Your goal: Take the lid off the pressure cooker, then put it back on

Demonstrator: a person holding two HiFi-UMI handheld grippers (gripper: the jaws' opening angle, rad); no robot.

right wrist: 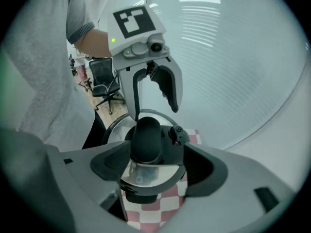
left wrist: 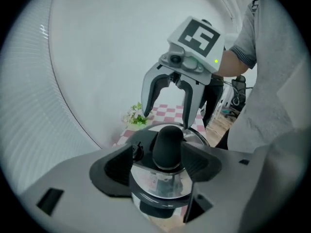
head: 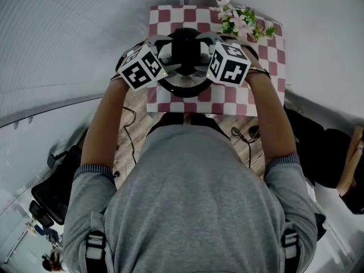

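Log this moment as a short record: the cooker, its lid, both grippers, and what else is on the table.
pressure cooker: on the checked tablecloth
lid: appears seated on the cooker
left gripper: open, jaws either side of the black lid handle, not pressing
right gripper: open, same handle between its jaws
flowers: far right corner of the cloth

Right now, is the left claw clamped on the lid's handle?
No, the left claw stands open, its pads clear of the black handle.
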